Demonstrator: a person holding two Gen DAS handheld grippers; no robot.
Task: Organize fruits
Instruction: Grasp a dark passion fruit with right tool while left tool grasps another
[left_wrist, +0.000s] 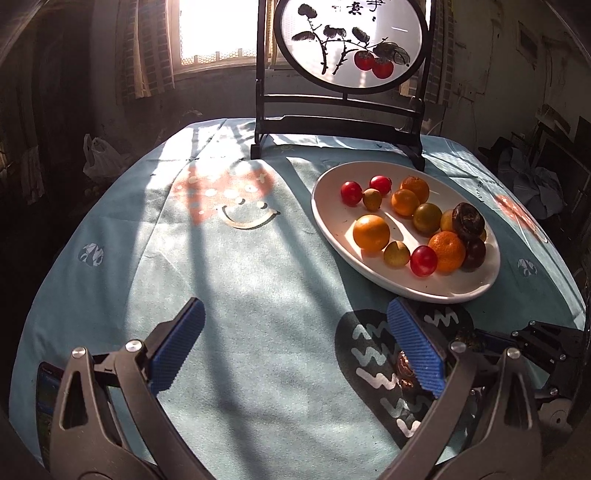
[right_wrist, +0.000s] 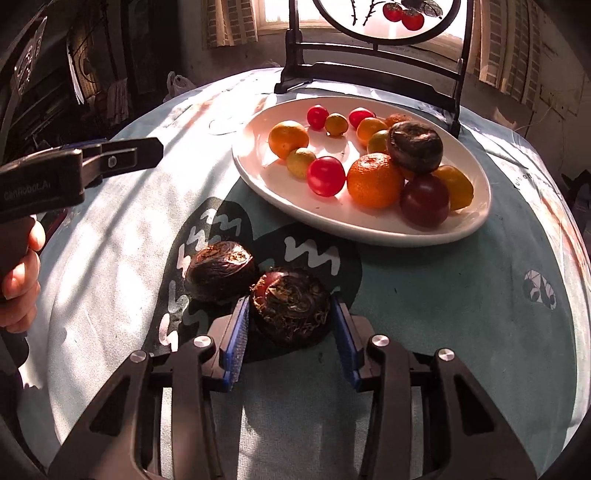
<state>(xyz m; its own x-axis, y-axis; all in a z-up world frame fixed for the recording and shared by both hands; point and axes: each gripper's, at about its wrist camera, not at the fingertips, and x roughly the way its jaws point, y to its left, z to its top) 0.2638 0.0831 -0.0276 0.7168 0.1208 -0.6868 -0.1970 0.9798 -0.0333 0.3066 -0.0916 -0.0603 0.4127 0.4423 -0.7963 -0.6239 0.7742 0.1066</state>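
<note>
A: Right up close, the right gripper (right_wrist: 290, 325) has its blue pads either side of a dark wrinkled fruit (right_wrist: 290, 308) sitting on the tablecloth (right_wrist: 443, 295). The jaws are narrow, pads hard against both flanks, so I'd call that a grip, though the fruit hasn't left the cloth.

B: And its twin?

A: A second dark fruit (right_wrist: 220, 270) lies just beside it, up and to the left (touching or nearly, hard to say).

B: The left gripper (left_wrist: 295, 347)?

A: Spread wide, holding nothing, hovering over bare cloth well left of the action. The right hand is clearly the nearer one.

B: Where does the fruit go?

A: Likely the white plate (right_wrist: 332, 221), straight ahead and slightly right of the held fruit, already carrying oranges, red tomatoes and two more dark fruits. Beyond it stands the painted screen (right_wrist: 369, 55).
</note>
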